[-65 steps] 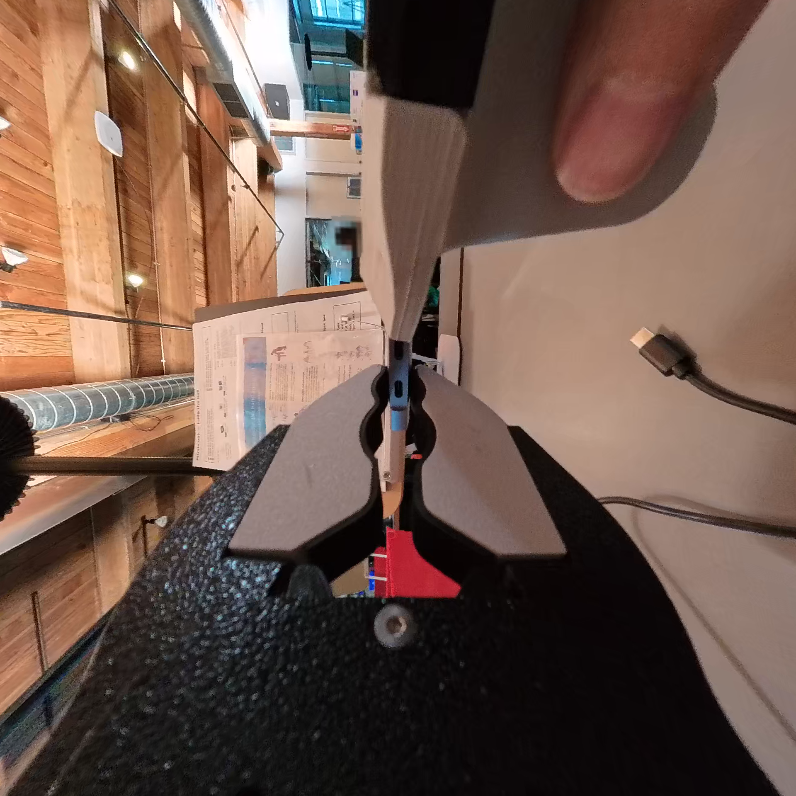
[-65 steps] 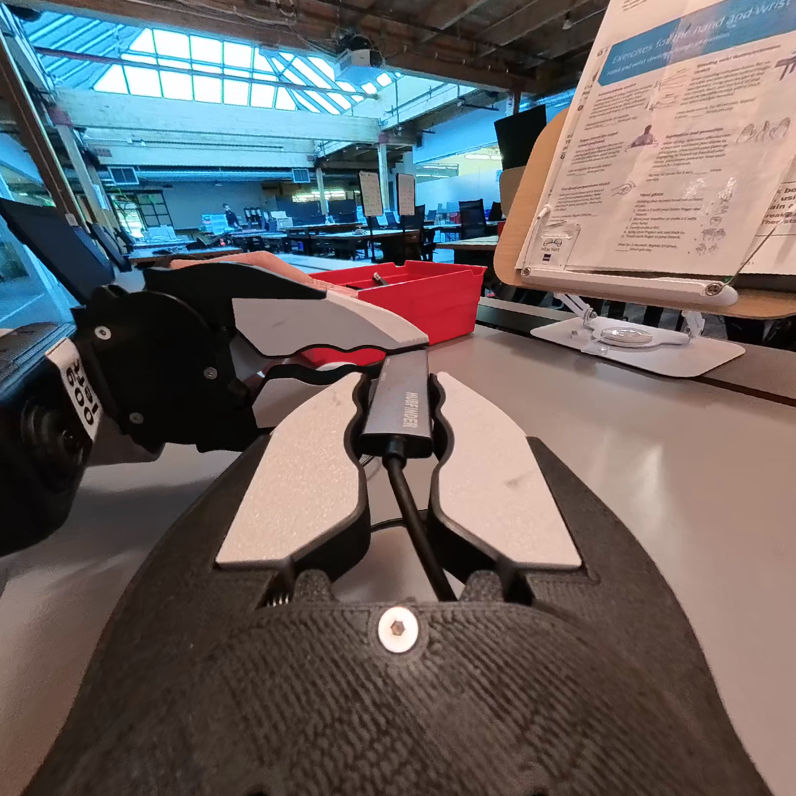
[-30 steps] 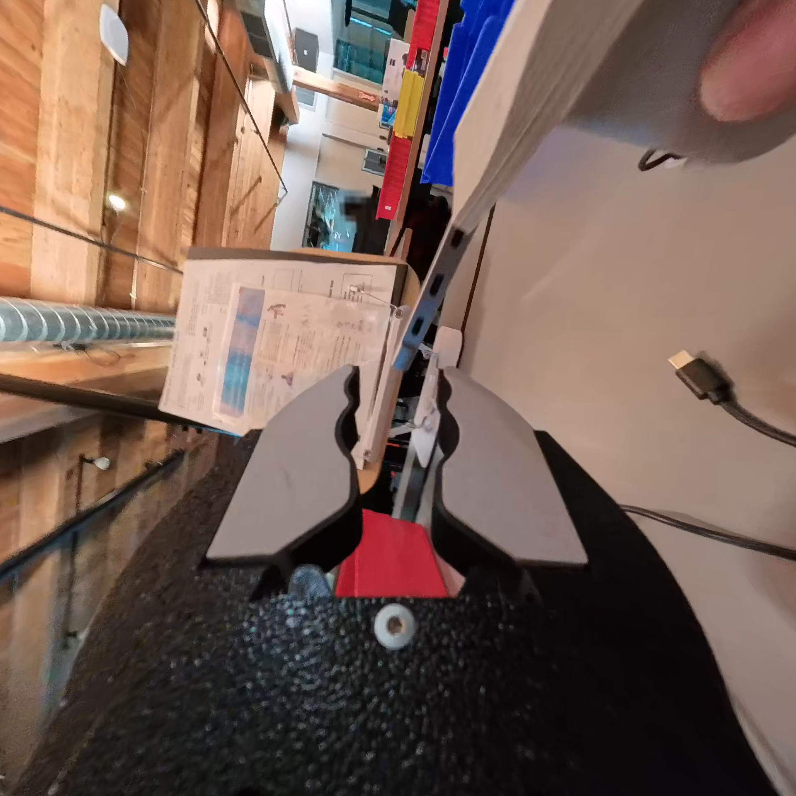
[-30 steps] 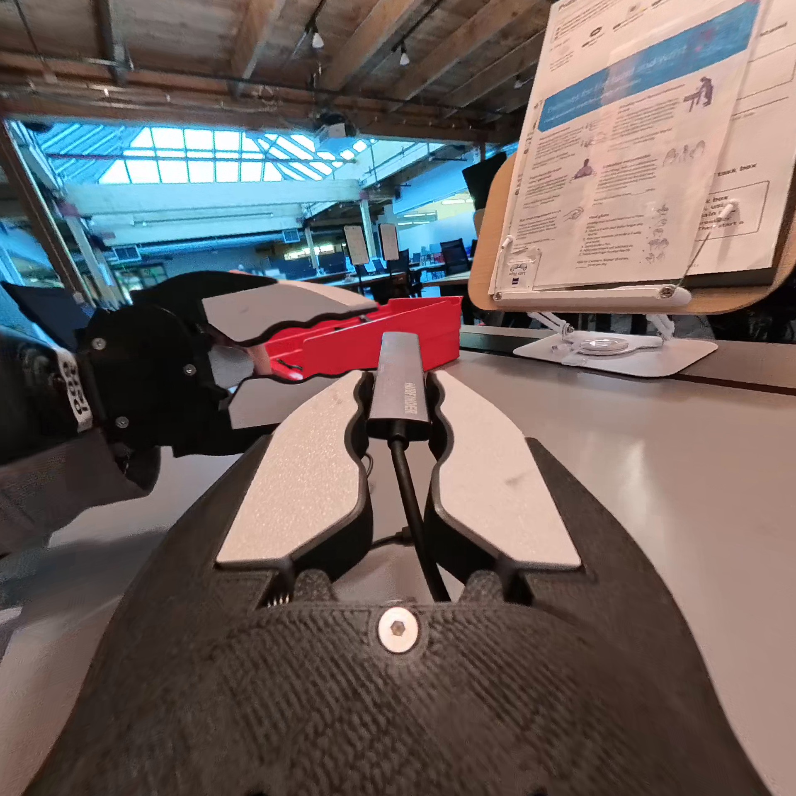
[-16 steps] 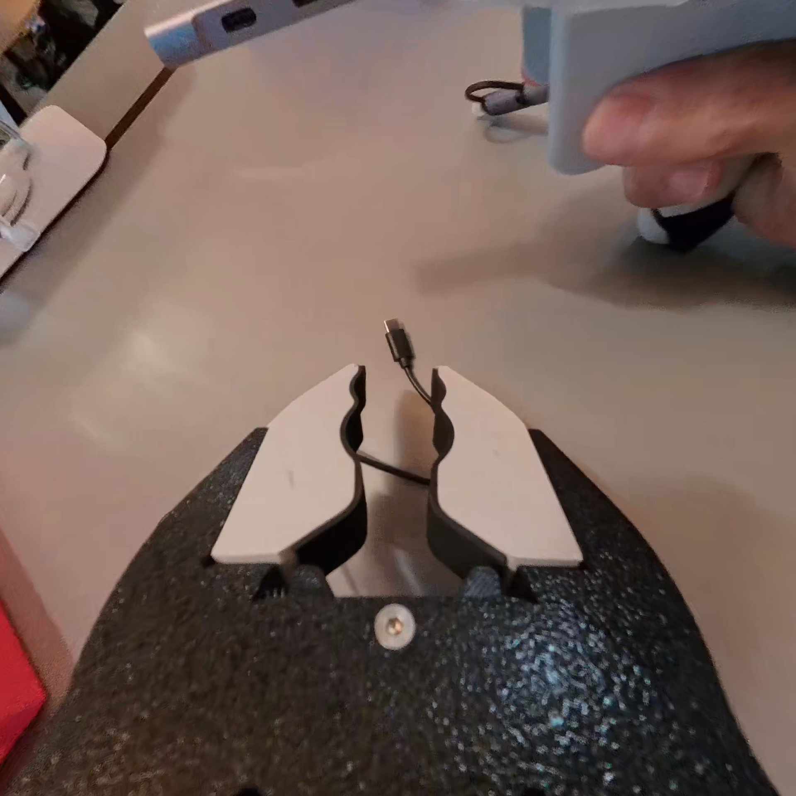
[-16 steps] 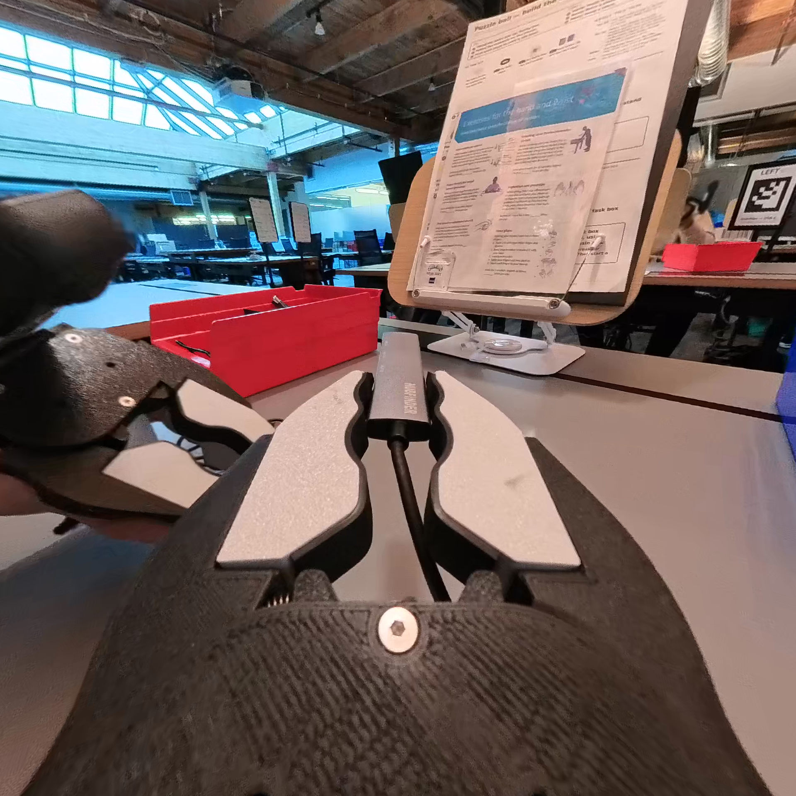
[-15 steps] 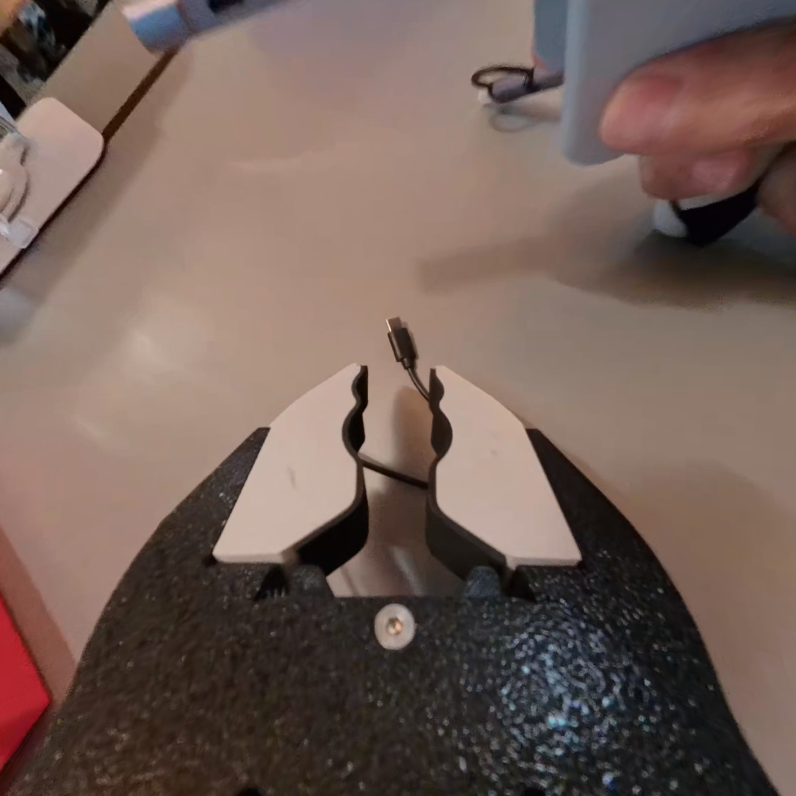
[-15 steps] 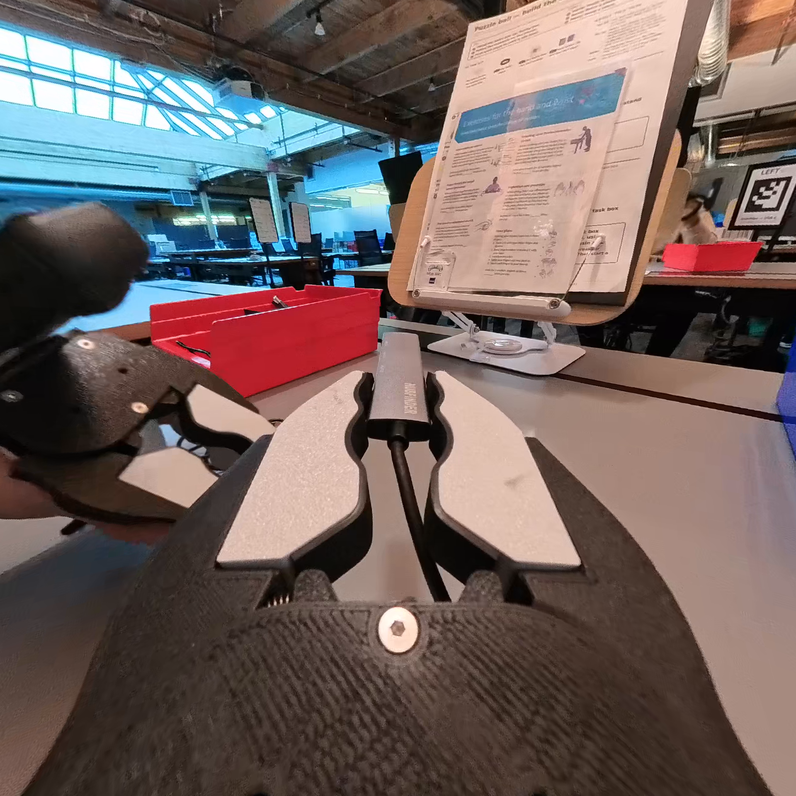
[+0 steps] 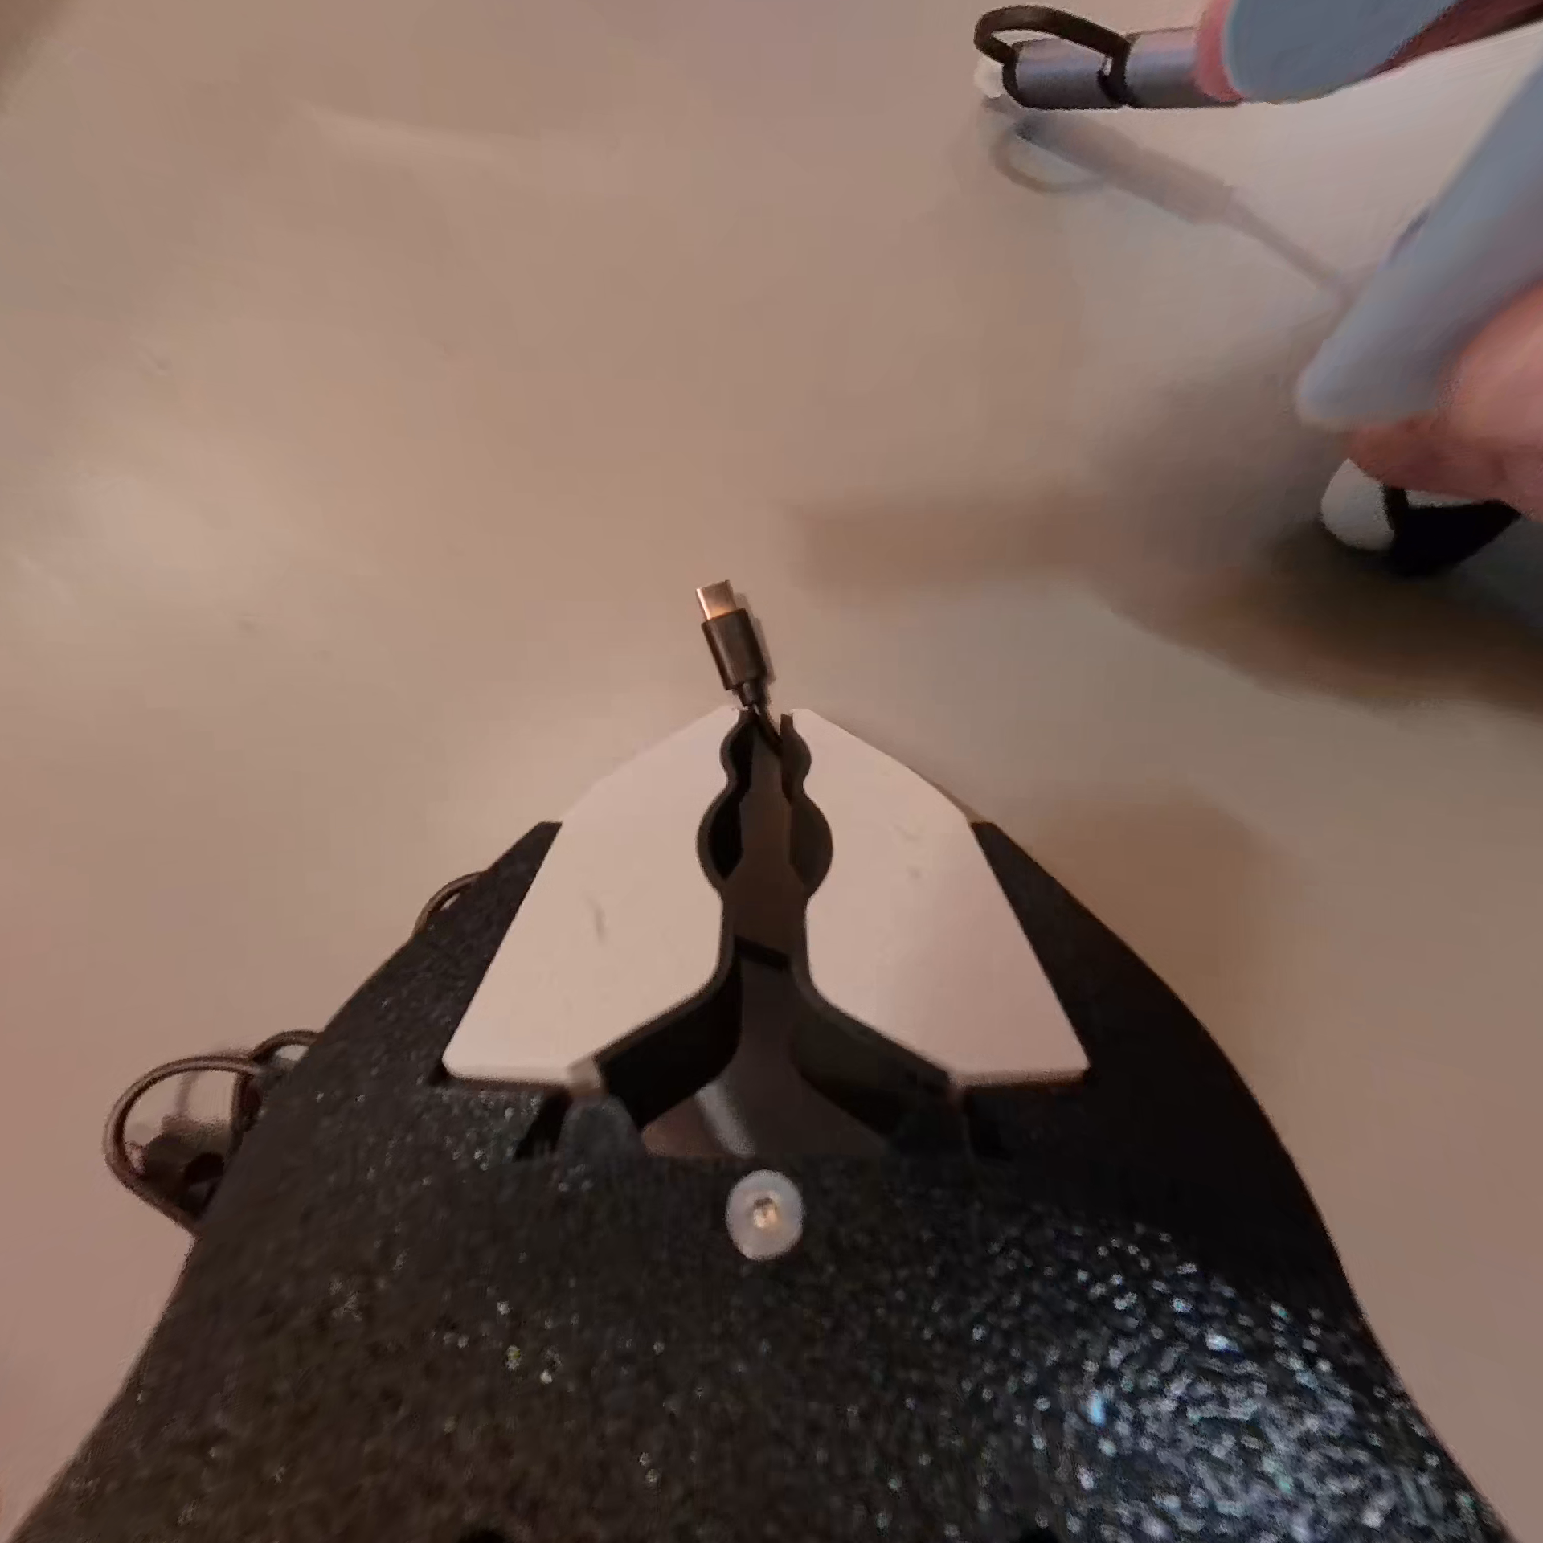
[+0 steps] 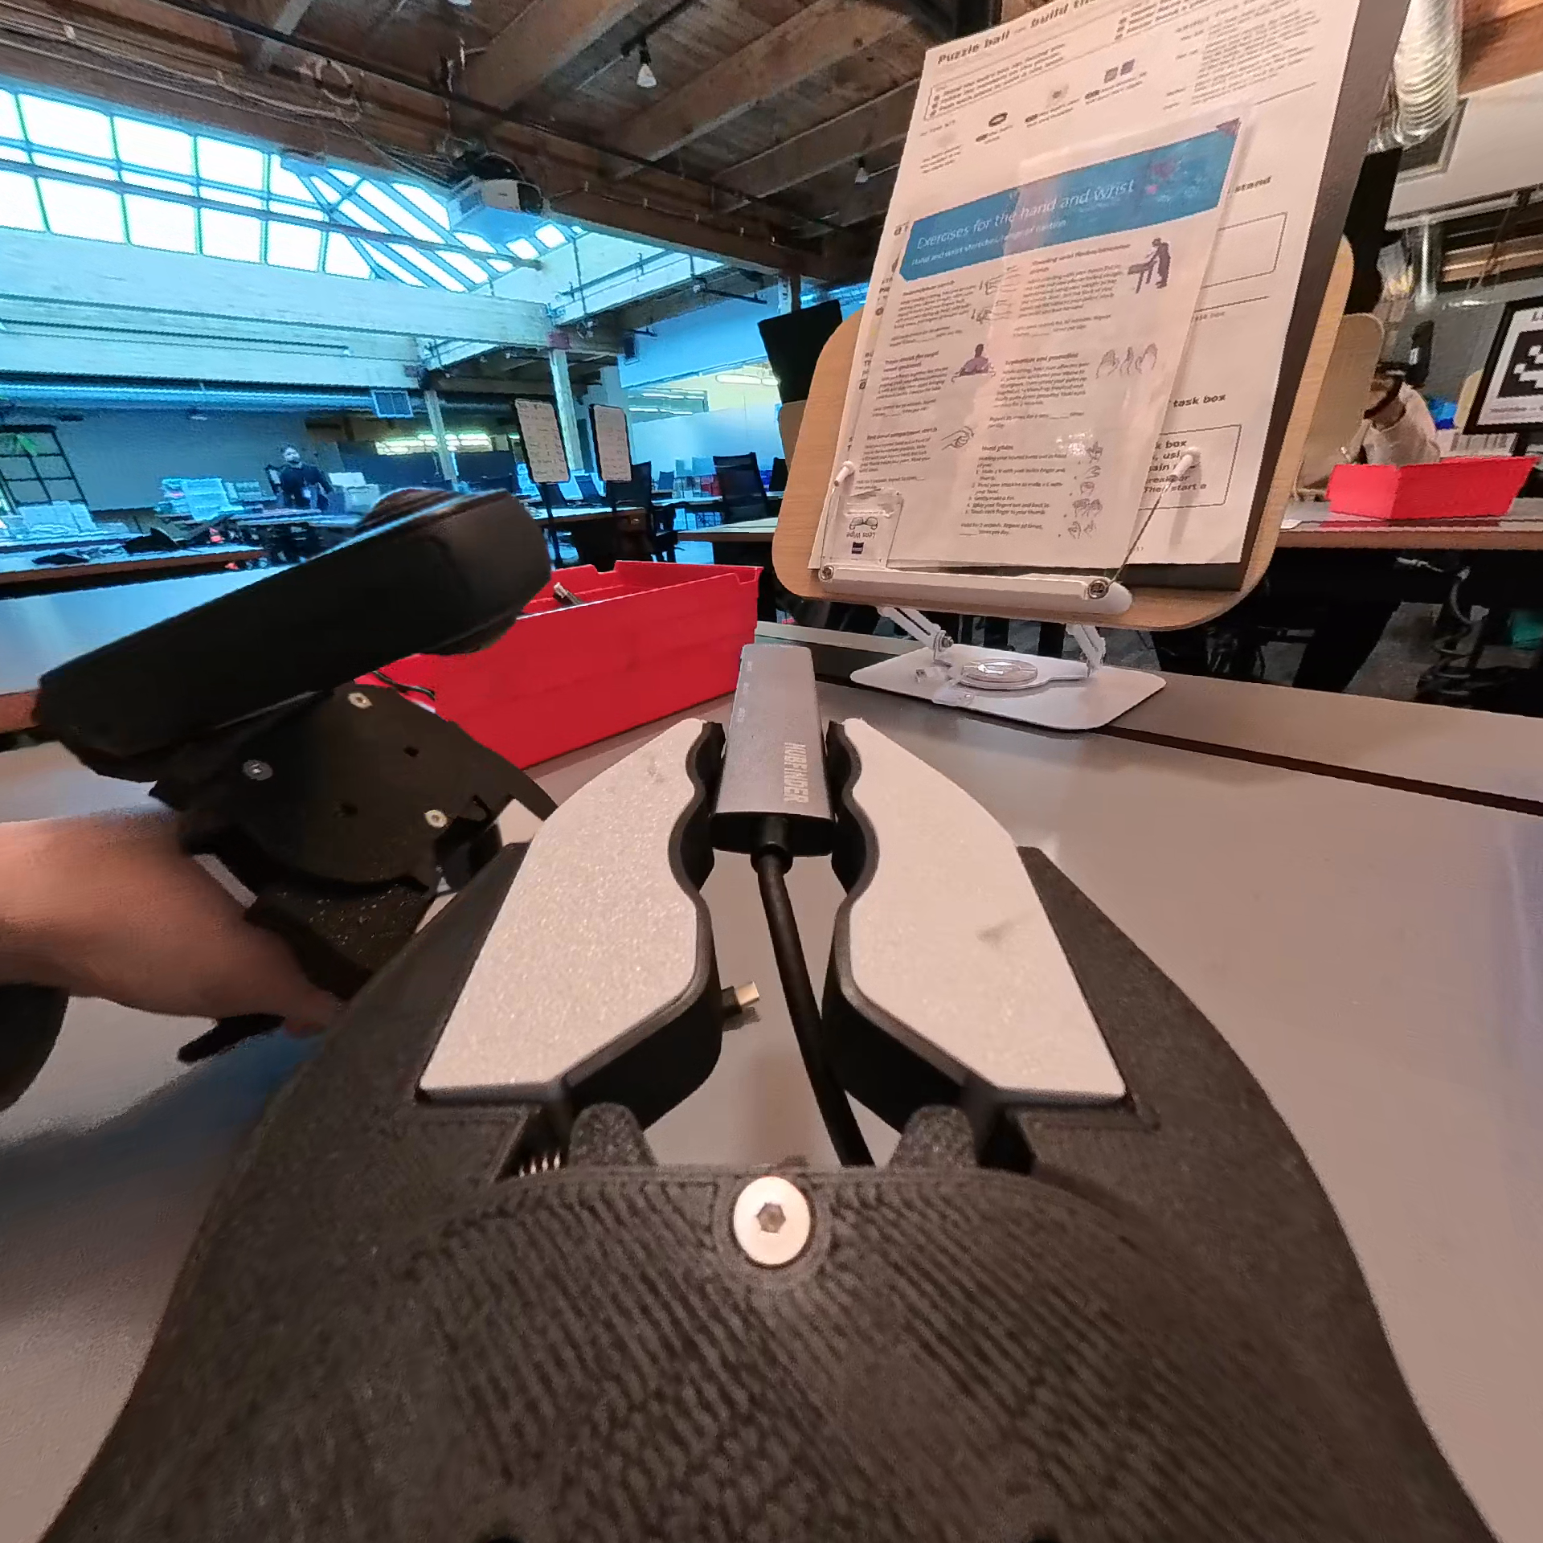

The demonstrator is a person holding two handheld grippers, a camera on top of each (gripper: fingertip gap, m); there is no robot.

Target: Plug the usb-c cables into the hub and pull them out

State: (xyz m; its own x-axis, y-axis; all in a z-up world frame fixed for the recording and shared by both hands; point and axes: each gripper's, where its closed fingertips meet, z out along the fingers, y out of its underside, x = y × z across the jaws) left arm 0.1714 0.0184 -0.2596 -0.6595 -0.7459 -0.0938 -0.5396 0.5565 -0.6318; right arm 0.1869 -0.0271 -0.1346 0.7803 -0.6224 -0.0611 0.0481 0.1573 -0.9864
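In the left wrist view my left gripper [image 9: 764,716] points down at the beige table, its tips pinched on the thin black usb-c cable just behind the plug [image 9: 731,634], which sticks out ahead of the tips. My right gripper [image 10: 772,751] is shut on the grey hub [image 10: 772,735], held level above the table, with the hub's black lead [image 10: 801,1002] running back between the fingers. The left gripper also shows in the right wrist view [image 10: 334,751], low at the left, with a hand on it. A loose usb-c plug [image 10: 743,998] lies under the right gripper.
A red bin [image 10: 601,660] stands behind the left gripper. A document stand with papers [image 10: 1044,334] sits on its white base [image 10: 1002,693] beyond the hub. A coiled dark cable [image 9: 167,1110] lies left of the left gripper. A grey connector with a cable loop [image 9: 1077,50] is at far right. The tips of one gripper are about 12 cm away from the tips of the other.
My left gripper swung from facing the document stand down to the table, came over the usb-c cable and closed on it behind the plug. The right gripper kept hold of the hub.
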